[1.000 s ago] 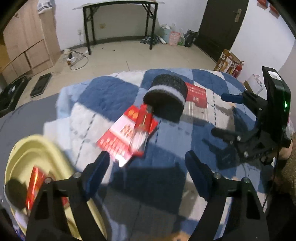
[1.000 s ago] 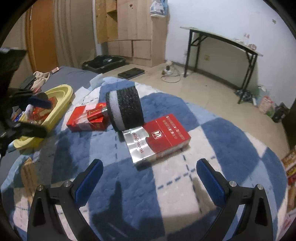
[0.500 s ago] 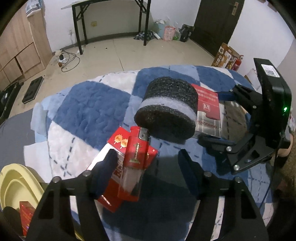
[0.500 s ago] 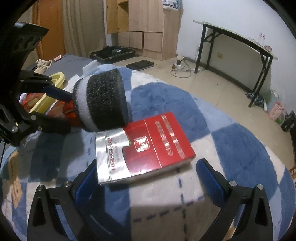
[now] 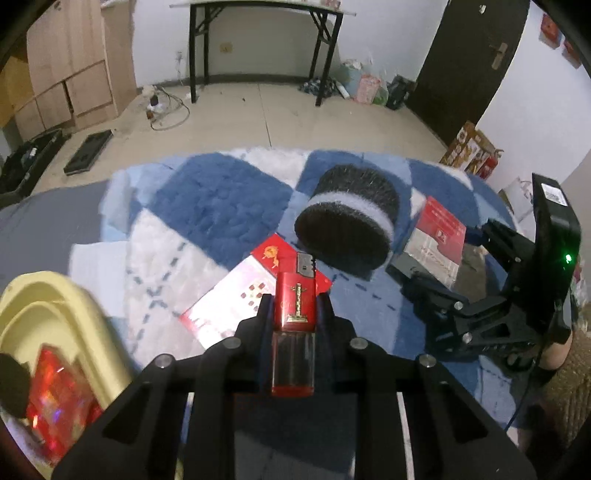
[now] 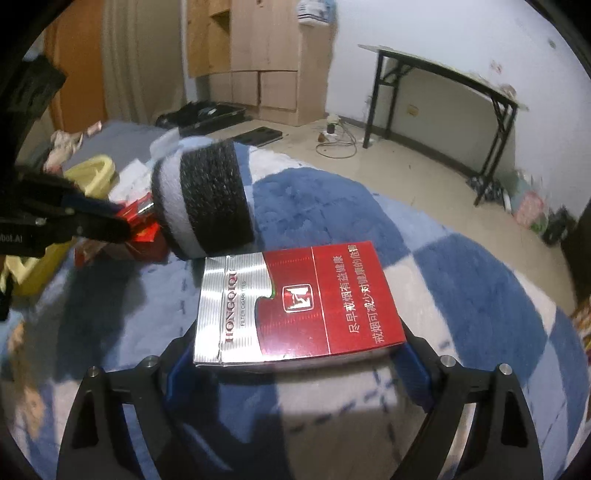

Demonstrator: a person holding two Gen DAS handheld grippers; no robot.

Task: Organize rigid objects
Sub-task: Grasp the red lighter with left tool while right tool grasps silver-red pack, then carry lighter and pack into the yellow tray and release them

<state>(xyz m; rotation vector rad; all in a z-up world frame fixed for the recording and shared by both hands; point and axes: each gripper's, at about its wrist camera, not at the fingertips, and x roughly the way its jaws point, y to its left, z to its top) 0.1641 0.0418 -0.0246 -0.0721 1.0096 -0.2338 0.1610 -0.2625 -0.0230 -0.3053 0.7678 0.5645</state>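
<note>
My left gripper (image 5: pixel 294 314) is shut on a red lighter (image 5: pixel 295 317) just above a flat red packet (image 5: pixel 255 291) on the blue-and-white blanket (image 5: pixel 207 210). A black foam roll with a grey band (image 5: pixel 347 221) lies beyond it. My right gripper (image 6: pixel 295 354) is shut on a red and silver cigarette pack (image 6: pixel 291 302), its fingers at the two ends of the pack. It shows at the right of the left wrist view (image 5: pixel 439 236). The foam roll (image 6: pixel 207 199) lies just behind the pack.
A yellow tub (image 5: pixel 48 325) holding a red packet (image 5: pixel 55 391) stands at the near left on the bed, also seen in the right wrist view (image 6: pixel 92 173). Beyond the bed are bare floor, a black-legged table (image 5: pixel 258 22) and wooden cabinets (image 6: pixel 255 55).
Both grippers moved forward and closed: the left on the lighter, lifting it off the red packet, and the right on the cigarette pack.
</note>
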